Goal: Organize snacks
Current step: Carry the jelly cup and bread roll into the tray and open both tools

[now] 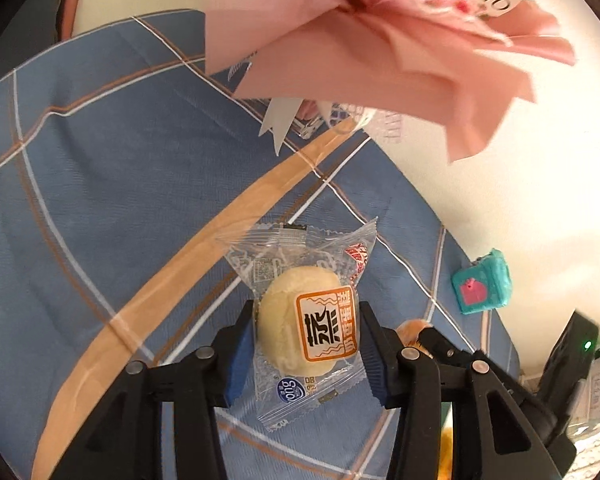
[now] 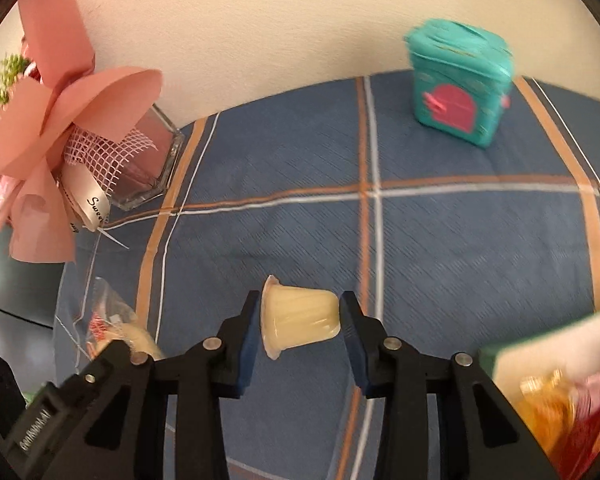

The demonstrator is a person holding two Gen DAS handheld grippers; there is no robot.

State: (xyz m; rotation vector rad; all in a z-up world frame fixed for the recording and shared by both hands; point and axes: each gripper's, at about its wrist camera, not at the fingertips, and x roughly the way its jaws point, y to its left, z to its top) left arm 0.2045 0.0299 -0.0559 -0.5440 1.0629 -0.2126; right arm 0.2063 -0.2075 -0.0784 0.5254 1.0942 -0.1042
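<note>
Both grippers tilt steeply down over the blue plaid tablecloth (image 2: 460,240). The left gripper (image 1: 306,330) clamps a wrapped steamed cake (image 1: 300,328), lifted clear. The right gripper (image 2: 300,322) pinches a pale jelly cup (image 2: 298,320) sideways, near the teal tin (image 2: 458,80).

cake wrapper (image 1: 300,390): "yong"; white ribbon (image 2: 94,200): "Swee"

Glossy clear plastic cake wrapper (image 1: 300,280), matt woven cloth tablecloth (image 1: 100,200), pink paper bouquet (image 2: 72,120)
</note>
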